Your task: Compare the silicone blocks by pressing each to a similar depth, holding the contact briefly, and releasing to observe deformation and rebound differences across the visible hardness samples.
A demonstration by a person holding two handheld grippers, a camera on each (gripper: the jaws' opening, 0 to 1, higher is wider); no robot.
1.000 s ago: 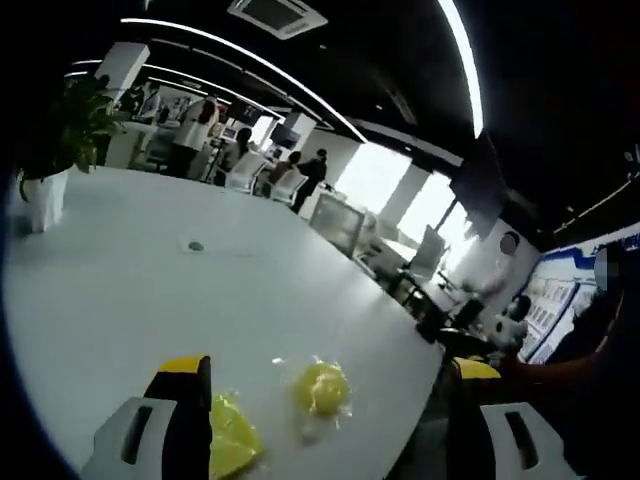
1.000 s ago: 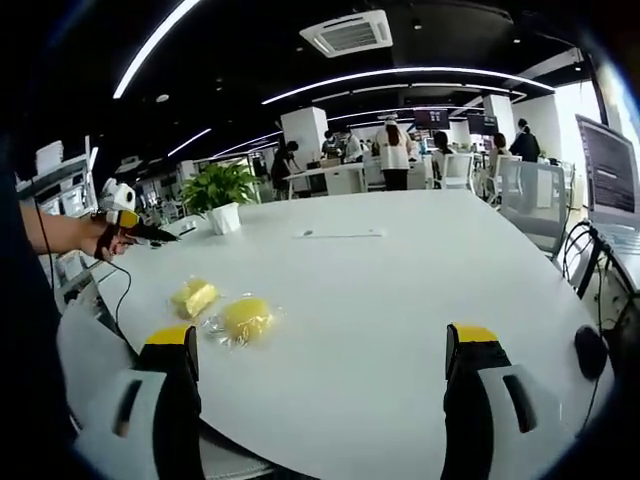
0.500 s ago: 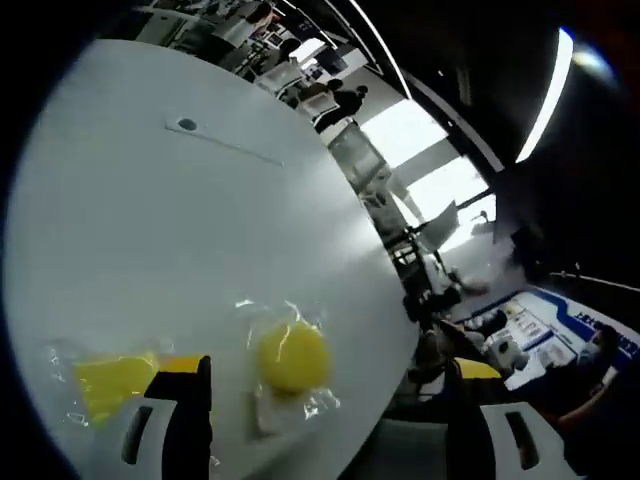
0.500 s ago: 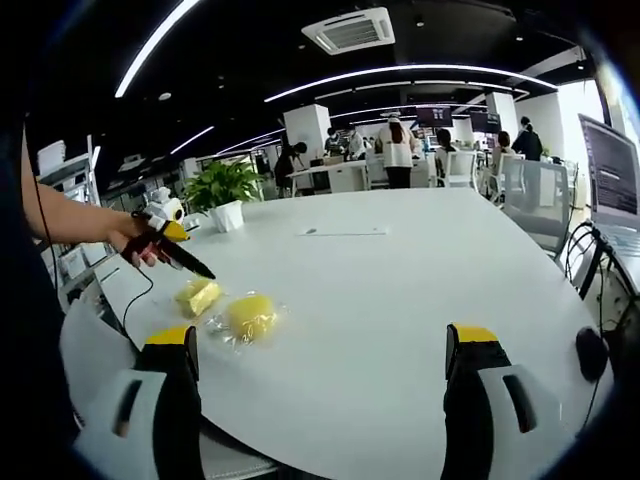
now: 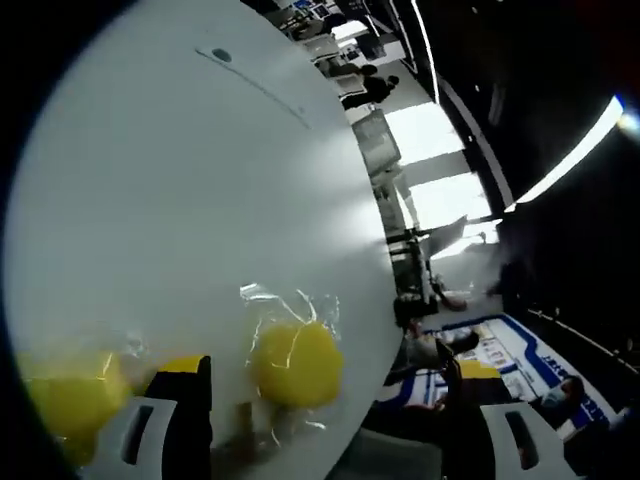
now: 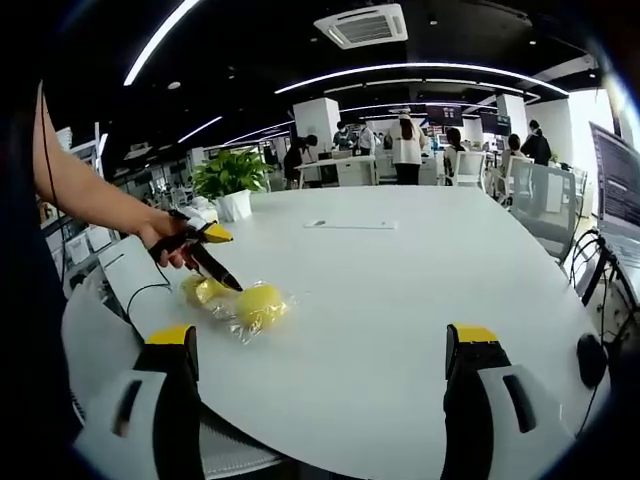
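Note:
Two yellow silicone blocks in clear wrap lie near the white table's (image 6: 400, 270) left edge. The round block (image 5: 295, 362) (image 6: 260, 304) sits between my left gripper's (image 5: 328, 370) open jaws, close below the camera. The second block (image 5: 68, 395) (image 6: 200, 290) lies just outside the left jaw. In the right gripper view a hand holds the left gripper (image 6: 230, 283) tilted down, its tip right at the blocks; I cannot tell whether it touches them. My right gripper (image 6: 320, 336) hangs open over the table's near edge, well short of the blocks, with nothing between its fingers.
A potted plant (image 6: 232, 185) stands at the back left of the table. A laptop (image 6: 615, 180) and a dark round object (image 6: 590, 352) are at the right edge. A cable (image 6: 140, 292) runs off the left edge. People and chairs are beyond the far end.
The left gripper has come down and forward to the blocks, so the round block looms larger between its jaws. The right gripper has barely moved.

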